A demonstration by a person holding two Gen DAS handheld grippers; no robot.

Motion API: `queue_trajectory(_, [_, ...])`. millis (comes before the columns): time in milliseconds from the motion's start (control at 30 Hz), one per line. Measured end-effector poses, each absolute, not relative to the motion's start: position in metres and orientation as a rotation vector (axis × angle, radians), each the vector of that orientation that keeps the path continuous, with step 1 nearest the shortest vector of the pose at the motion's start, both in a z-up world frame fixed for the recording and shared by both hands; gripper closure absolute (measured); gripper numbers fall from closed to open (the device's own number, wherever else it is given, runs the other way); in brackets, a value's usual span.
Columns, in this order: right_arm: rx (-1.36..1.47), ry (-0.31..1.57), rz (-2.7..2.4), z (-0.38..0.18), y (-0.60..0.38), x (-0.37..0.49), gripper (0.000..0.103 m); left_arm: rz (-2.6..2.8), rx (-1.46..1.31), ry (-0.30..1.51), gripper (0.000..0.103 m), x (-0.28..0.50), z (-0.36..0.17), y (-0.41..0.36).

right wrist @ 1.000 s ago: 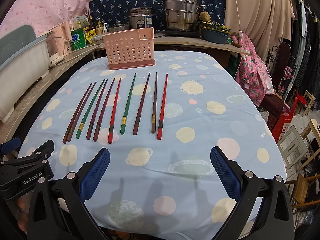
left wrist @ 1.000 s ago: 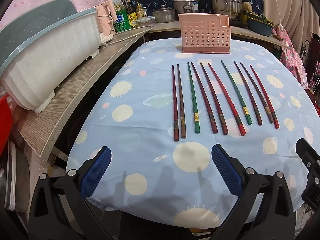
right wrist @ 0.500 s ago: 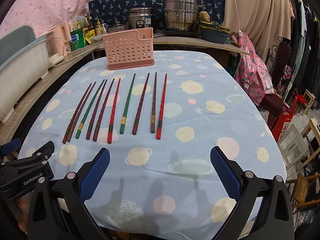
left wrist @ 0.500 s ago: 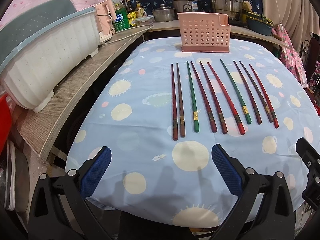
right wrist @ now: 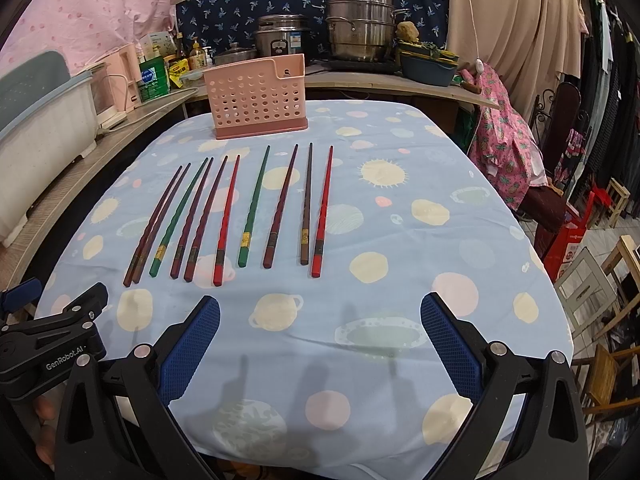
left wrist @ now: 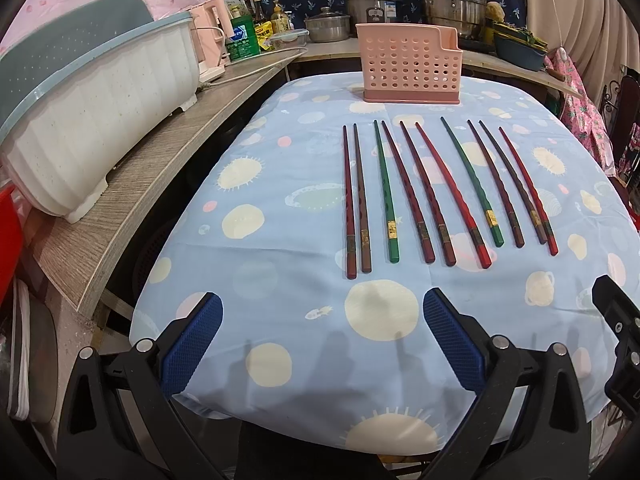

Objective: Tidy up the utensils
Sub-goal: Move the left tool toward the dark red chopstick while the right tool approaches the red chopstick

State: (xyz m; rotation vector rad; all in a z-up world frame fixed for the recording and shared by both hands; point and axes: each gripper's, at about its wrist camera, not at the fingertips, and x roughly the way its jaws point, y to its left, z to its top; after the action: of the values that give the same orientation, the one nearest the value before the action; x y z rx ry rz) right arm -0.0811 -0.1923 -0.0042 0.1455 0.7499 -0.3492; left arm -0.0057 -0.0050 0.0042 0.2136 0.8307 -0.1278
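Several chopsticks point(left wrist: 432, 196) point(right wrist: 240, 212) in red, dark red, brown and green lie side by side in a row on the blue patterned tablecloth point(left wrist: 280, 200) point(right wrist: 400, 240), thick ends toward me. Behind them stands a pink perforated utensil holder point(left wrist: 410, 66) point(right wrist: 258, 98), upright near the table's far edge. My left gripper point(left wrist: 322, 336) hovers open over the near edge, in front of the row's left end. My right gripper point(right wrist: 320, 338) is open too, near the front edge, in front of the row's right end. Nothing is between either pair of blue pads point(left wrist: 192, 344) point(right wrist: 190, 350).
A white and teal dish tub point(left wrist: 92, 120) sits on the wooden counter point(left wrist: 132, 200) to the left. Pots point(right wrist: 356, 24), bottles and a blue basin point(right wrist: 428, 68) crowd the back shelf. Chairs, stools and hanging clothes stand to the right point(right wrist: 560, 128).
Both views have shifted very slightly; the chopsticks and holder have not moved, and both grippers stay open.
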Motion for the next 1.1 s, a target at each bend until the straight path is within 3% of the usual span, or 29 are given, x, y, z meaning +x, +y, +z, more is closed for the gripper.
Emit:
queue_trajectory(433, [0.144, 0.752, -0.354, -0.006, -0.194, -0.082, 0.007, -0.133, 0.207, 0.826, 0.007, -0.005, 0.003, -0.002])
queue_trajectory(1100, [0.161, 0.805, -0.369, -0.024, -0.208, -0.067, 0.007, -0.089, 0.127, 0.908, 0.009, 0.054, -0.04, 0.023])
